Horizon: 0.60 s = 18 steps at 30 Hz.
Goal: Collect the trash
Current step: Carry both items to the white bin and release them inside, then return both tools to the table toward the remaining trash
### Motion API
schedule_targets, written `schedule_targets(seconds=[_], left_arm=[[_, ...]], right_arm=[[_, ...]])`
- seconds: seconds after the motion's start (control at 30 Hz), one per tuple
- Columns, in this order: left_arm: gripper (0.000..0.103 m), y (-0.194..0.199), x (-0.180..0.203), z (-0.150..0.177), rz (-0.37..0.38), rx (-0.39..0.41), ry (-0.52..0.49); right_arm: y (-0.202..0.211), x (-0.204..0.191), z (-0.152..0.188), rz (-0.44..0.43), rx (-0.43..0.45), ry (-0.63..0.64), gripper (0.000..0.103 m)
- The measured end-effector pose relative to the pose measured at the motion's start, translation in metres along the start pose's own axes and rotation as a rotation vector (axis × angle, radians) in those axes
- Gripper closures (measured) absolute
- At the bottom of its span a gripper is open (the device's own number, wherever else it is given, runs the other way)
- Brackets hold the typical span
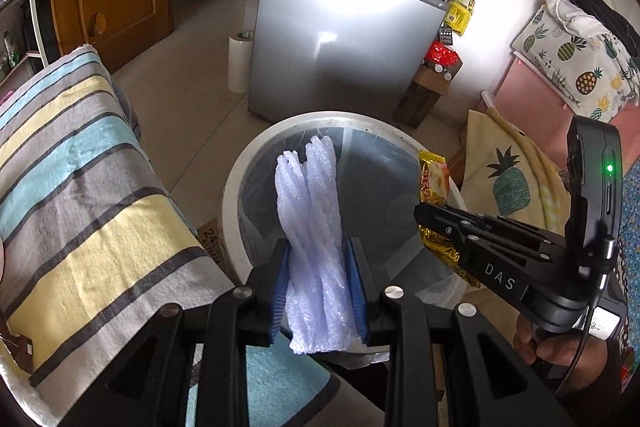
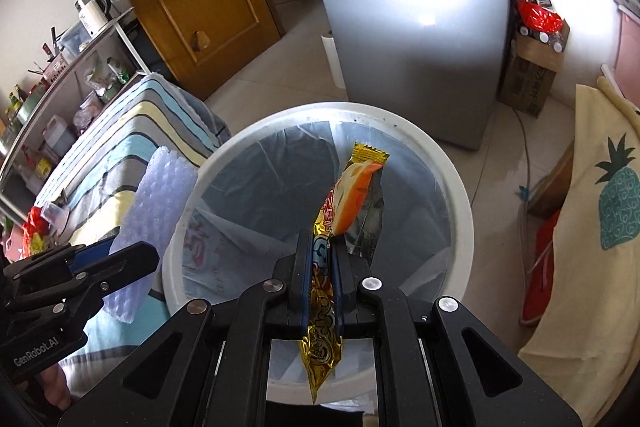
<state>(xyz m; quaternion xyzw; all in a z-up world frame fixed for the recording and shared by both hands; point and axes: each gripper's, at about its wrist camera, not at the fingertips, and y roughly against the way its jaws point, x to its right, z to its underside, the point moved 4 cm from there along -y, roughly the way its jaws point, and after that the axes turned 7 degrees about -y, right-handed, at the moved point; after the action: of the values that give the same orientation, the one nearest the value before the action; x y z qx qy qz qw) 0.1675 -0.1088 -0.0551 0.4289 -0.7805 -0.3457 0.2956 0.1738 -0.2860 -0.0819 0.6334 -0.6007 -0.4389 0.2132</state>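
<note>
Foam sheet (image 1: 316, 251) clamped in left claw (image 1: 318, 259), over bin (image 1: 236, 187)

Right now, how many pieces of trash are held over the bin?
2: white foam wrap in the left hand-held gripper, gold snack wrapper in the right hand-held gripper.

White letters "DAS" are showing on the black body of the right hand-held gripper (image 1: 430, 223). "CenRobot.AI" is standing on the side of the left hand-held gripper (image 2: 120, 259). The gold snack wrapper (image 2: 326, 311) is carrying print too crumpled to read.
</note>
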Motion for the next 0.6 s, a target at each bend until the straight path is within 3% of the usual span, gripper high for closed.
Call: schedule_targets(seconds=[0.13, 0.27, 0.4, 0.6], left_arm=[[0.045, -0.003, -0.004, -0.001, 0.004, -0.005, 0.027], [0.044, 0.000, -0.010, 0.001, -0.001, -0.001, 0.039], [0.043, 0.007, -0.017, 0.004, -0.006, 0.012, 0.055], [0.039, 0.031, -0.027, 0.008, -0.035, 0.063, 0.066]], right_arm=[[-0.003, 0.001, -0.001, 0.016, -0.007, -0.004, 0.085], [-0.001, 0.002, 0.000, 0.037, 0.005, -0.008, 0.077], [0.004, -0.001, 0.000, 0.042, 0.019, -0.007, 0.062], [0.016, -0.009, 0.000, 0.032, 0.049, -0.005, 0.060]])
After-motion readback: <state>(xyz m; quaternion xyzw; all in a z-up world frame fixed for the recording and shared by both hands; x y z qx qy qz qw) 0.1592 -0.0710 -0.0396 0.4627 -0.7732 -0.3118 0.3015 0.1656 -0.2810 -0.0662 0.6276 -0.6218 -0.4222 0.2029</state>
